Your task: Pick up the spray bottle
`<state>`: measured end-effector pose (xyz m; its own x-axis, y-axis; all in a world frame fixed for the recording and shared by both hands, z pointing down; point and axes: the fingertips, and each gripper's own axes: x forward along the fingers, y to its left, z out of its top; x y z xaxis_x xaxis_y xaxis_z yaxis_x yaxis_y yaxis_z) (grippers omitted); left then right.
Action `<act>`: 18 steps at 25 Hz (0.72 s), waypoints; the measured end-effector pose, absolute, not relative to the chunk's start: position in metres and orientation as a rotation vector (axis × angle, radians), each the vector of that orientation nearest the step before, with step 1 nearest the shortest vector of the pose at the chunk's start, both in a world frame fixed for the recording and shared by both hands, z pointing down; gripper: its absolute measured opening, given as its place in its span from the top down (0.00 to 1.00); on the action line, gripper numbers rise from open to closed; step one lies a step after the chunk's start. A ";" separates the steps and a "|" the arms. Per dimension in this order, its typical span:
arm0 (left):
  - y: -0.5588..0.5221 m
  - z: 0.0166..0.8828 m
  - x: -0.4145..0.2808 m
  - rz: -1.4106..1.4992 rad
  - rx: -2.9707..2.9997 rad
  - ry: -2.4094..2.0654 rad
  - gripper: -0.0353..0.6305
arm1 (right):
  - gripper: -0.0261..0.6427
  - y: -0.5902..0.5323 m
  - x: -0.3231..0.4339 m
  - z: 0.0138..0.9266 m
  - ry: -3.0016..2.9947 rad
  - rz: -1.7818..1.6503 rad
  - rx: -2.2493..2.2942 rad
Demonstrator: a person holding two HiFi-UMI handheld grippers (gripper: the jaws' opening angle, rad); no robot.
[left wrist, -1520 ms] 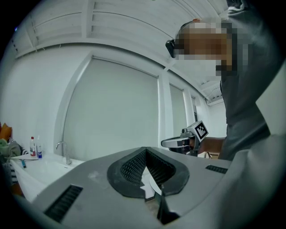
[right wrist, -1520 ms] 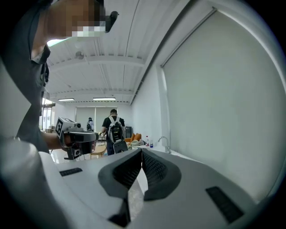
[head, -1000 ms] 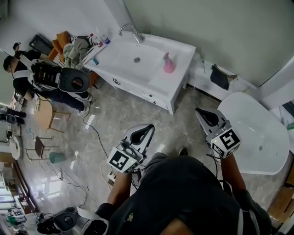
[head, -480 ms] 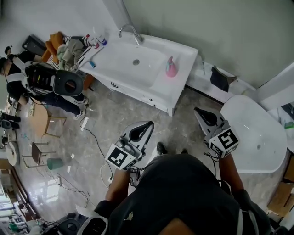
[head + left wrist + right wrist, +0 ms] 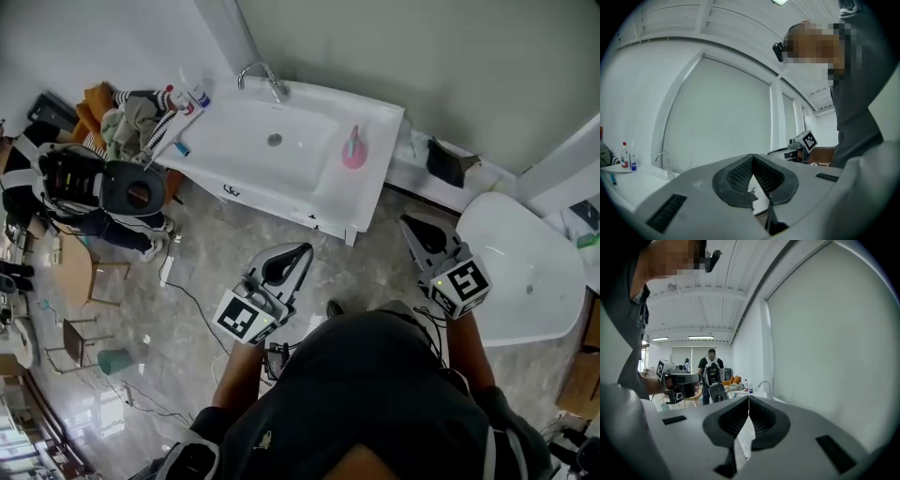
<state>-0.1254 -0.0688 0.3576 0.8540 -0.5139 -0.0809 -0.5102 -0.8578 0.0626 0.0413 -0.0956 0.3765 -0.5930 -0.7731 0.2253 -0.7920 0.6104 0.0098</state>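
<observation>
The pink spray bottle (image 5: 353, 150) stands upright on the right end of the white sink counter (image 5: 246, 155), beside the basin. Both grippers hang over the marble floor, short of the counter. My left gripper (image 5: 302, 251) is shut and empty, pointing toward the counter's front edge. My right gripper (image 5: 407, 223) is also shut and empty, off the counter's right corner. In the left gripper view the jaws (image 5: 752, 157) meet with nothing between them. The right gripper view shows the same closed jaws (image 5: 748, 399). Neither gripper view shows the bottle.
A faucet (image 5: 258, 75) and small bottles (image 5: 192, 92) stand at the counter's back and left. A clothes pile (image 5: 131, 112) and a person with equipment (image 5: 84, 178) are at the left. A white tub (image 5: 525, 272) is at the right, and a cable (image 5: 192, 300) runs over the floor.
Both grippers and my view have moved closer to the sink counter, so the spray bottle sits lower in the head view. Both jaws stay shut.
</observation>
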 end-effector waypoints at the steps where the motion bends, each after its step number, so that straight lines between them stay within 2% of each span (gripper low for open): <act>1: -0.072 0.358 -0.128 -0.148 2.990 -0.817 0.94 | 0.95 -0.098 0.039 0.377 -2.623 0.135 1.304; 7: -0.095 0.360 -0.134 -0.150 2.959 -0.827 0.94 | 0.95 -0.122 0.037 0.375 -2.607 0.150 1.292; 18: -0.134 0.362 -0.095 -0.099 2.930 -0.918 0.94 | 0.95 -0.177 0.062 0.390 -2.673 0.198 1.196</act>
